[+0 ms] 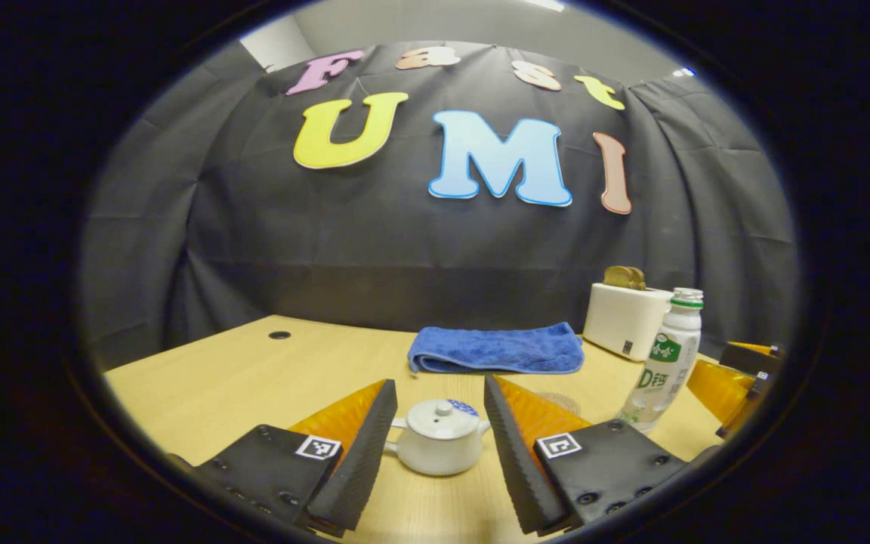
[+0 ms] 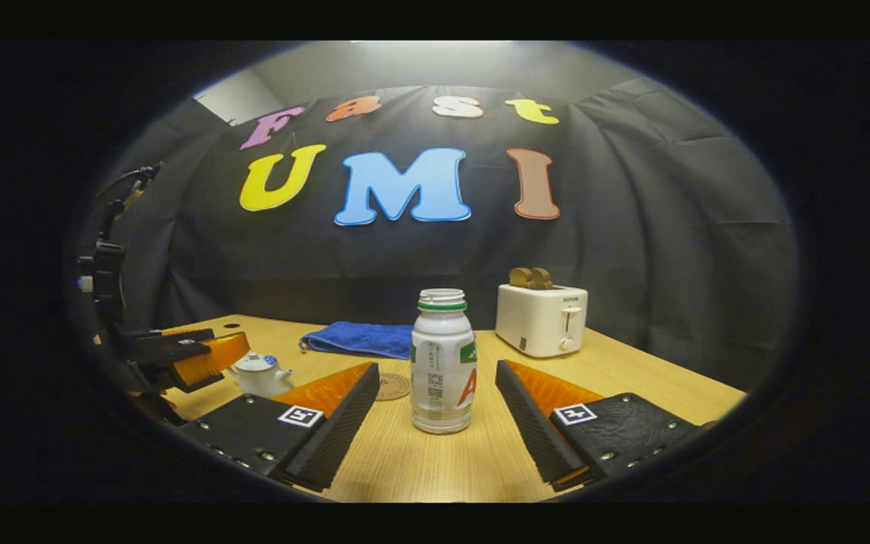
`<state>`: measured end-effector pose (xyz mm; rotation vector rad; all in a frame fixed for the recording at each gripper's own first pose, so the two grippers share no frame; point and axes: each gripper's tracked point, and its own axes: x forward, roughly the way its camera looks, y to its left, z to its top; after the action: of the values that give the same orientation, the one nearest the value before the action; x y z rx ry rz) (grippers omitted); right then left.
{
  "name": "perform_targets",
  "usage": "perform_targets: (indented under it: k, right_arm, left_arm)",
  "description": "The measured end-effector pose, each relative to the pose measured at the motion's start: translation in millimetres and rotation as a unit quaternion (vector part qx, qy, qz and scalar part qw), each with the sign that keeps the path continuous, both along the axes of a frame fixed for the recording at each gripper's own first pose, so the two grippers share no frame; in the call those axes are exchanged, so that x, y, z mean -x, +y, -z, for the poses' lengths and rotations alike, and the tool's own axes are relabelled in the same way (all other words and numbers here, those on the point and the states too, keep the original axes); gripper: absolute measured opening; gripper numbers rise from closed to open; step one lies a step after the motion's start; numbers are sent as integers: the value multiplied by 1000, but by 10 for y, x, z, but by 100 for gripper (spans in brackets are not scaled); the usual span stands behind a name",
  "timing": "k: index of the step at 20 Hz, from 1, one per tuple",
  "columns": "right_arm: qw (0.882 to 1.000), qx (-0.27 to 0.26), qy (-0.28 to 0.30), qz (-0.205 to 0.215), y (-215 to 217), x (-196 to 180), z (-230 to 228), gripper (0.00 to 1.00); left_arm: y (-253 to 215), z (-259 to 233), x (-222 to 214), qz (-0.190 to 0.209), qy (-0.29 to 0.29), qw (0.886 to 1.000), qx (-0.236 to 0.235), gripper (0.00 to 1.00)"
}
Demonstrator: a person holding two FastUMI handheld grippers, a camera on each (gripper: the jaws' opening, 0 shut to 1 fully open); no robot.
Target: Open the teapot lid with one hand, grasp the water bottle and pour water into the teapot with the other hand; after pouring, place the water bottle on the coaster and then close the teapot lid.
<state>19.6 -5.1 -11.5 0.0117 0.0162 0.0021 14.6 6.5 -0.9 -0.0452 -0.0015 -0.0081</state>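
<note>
A small white teapot [image 1: 439, 442] stands on the wooden table with its lid [image 1: 442, 417] on. It sits between the fingers of my left gripper [image 1: 439, 385], which is open and not touching it. The white water bottle [image 2: 442, 363], with a green ring at its neck, stands upright between the fingers of my right gripper [image 2: 436, 366], which is open with a gap on each side. A round woven coaster [image 2: 392, 385] lies just left of the bottle. From the right gripper view, the teapot [image 2: 260, 374] and left gripper [image 2: 193, 355] are at the far left.
A folded blue towel [image 1: 495, 349] lies behind the teapot. A white toaster [image 2: 542, 317] with bread in it stands at the back right. The bottle [image 1: 665, 363] and the right gripper [image 1: 737, 378] stand to the teapot's right. The table [image 1: 254, 378] has a cable hole [image 1: 279, 335] at the far left.
</note>
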Motion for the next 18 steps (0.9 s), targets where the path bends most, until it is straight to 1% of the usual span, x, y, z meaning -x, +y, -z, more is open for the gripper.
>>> perform_targets:
  k: [6,8,12,16,17,18]
  right_arm:
    - [1000,-4,-3,-13,95,10,-40,95]
    - [1000,-3,0,-12,72,17,-12,95]
    - [1000,-14,12,-4,-26,8,83,95]
    - [999,-28,24,4,-113,-16,176,95]
    - [999,-29,27,5,-124,-24,197,95]
    - [999,-29,30,6,-136,-32,223,95]
  left_arm:
    - [-33,206,-307,3,37,999,-40,82]
    - [-36,231,-418,2,46,998,-43,82]
    - [11,296,-596,-6,62,997,-52,76]
    - [-8,350,-633,-4,69,996,-56,57]
    - [-25,344,-641,-3,68,996,-58,62]
    - [-36,350,-638,-2,69,996,-59,62]
